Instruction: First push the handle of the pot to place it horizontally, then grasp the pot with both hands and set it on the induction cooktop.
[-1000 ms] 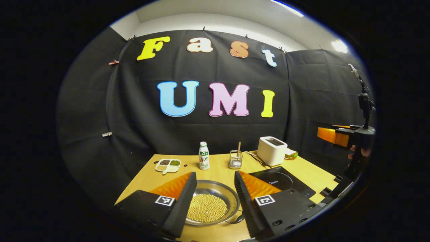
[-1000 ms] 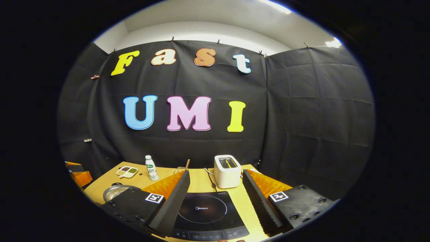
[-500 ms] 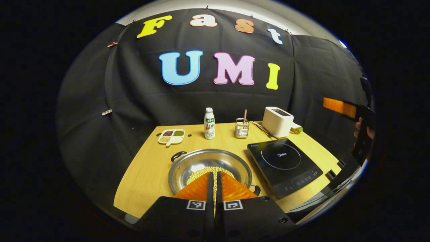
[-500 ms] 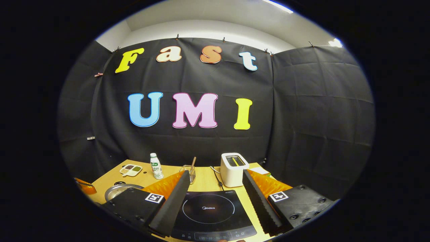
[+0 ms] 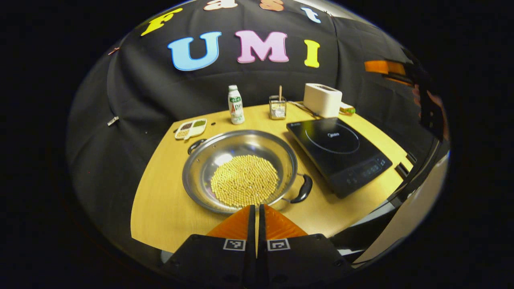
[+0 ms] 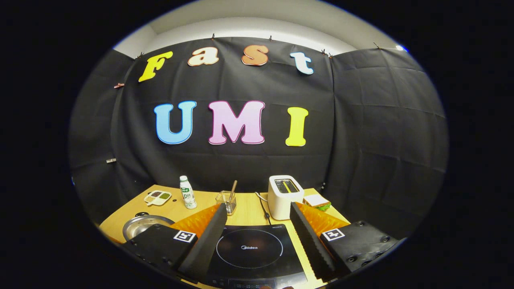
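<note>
Nearest the lens in the left gripper view, the left claw [image 5: 257, 208] is seen with its two fingers pressed together on nothing, poised just short of the near rim of the pot [image 5: 239, 170]. A closed tip is judged to suit pushing rather than grasping. The pot is set on the tabletop [image 5: 164, 200], filled with pale beans [image 5: 244, 180]; its dark near handle [image 5: 304, 188] is angled toward the front right, and the far handle [image 5: 195, 145] toward the back left, so the handles are judged not yet horizontal. Just right of the pot, apart from it, the induction cooktop [image 5: 339, 150] is laid bare, ready to receive it. Farther back a divided dish [image 5: 190, 128], a bottle [image 5: 235, 104], a small glass holder [image 5: 277, 107] and a toaster [image 5: 322, 99] are lined along the wall side. At the right edge the other claw and a hand [image 5: 431, 102] are glimpsed, held high.

From the right gripper view, the right claw [image 6: 257, 237] is shown with fingers spread wide, empty, held above the cooktop [image 6: 249, 251], presumably waiting for the two-handed lift. Of the pot [image 6: 140, 225], a sliver of rim is offered there at lower left; the beans and handle angle are given by the left gripper view. A sandwich [image 6: 316, 202] beside the toaster [image 6: 284, 192] is clearer here.
</note>
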Tool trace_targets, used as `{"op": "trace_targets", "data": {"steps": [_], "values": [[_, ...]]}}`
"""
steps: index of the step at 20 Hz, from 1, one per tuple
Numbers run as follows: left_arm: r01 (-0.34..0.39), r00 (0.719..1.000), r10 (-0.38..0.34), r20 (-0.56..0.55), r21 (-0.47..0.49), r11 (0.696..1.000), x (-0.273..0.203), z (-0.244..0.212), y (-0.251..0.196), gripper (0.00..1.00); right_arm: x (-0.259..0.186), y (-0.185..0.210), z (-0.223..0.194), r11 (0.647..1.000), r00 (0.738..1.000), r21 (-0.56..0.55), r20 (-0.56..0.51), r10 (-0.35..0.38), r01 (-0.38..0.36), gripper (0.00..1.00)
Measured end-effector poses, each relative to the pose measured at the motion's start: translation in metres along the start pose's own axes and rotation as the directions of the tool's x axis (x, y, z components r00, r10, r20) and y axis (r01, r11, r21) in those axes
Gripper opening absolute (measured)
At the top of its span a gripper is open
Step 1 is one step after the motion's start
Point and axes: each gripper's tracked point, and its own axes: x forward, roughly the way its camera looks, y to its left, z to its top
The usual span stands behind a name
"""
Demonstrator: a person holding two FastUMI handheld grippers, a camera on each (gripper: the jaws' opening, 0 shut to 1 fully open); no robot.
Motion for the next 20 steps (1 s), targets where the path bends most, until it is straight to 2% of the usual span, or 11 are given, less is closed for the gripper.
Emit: {"op": "trace_targets", "data": {"steps": [6, 10, 11, 15, 20], "values": [[0.044, 0.991, -0.036, -0.126, 0.059, 0.997, 0.031, -0.032, -0.025, 0.05, 0.004, -0.011, -0.011, 1.000, 0.999, 0.004, -0.032, 0.020, -0.020, 0.98], [0.075, 0.986, -0.064, -0.152, 0.064, 0.995, 0.048, -0.031, -0.037, 0.05, 0.005, -0.026, -0.014, 1.000, 0.999, 0.002, -0.045, 0.017, -0.016, 0.98], [0.078, 0.985, -0.067, -0.162, 0.063, 0.995, 0.054, -0.031, -0.037, 0.05, 0.005, -0.031, -0.012, 1.000, 0.999, 0.009, -0.044, 0.011, -0.011, 0.95], [0.090, 0.980, -0.079, -0.183, 0.055, 0.994, 0.070, -0.026, -0.044, 0.05, 0.002, -0.047, -0.017, 1.000, 0.999, 0.026, -0.052, -0.010, 0.012, 0.98], [0.108, 0.979, -0.087, -0.187, 0.106, 0.989, 0.079, -0.014, -0.056, 0.05, 0.000, -0.062, -0.019, 0.999, 0.998, 0.020, -0.057, -0.024, 0.025, 0.98]]}}
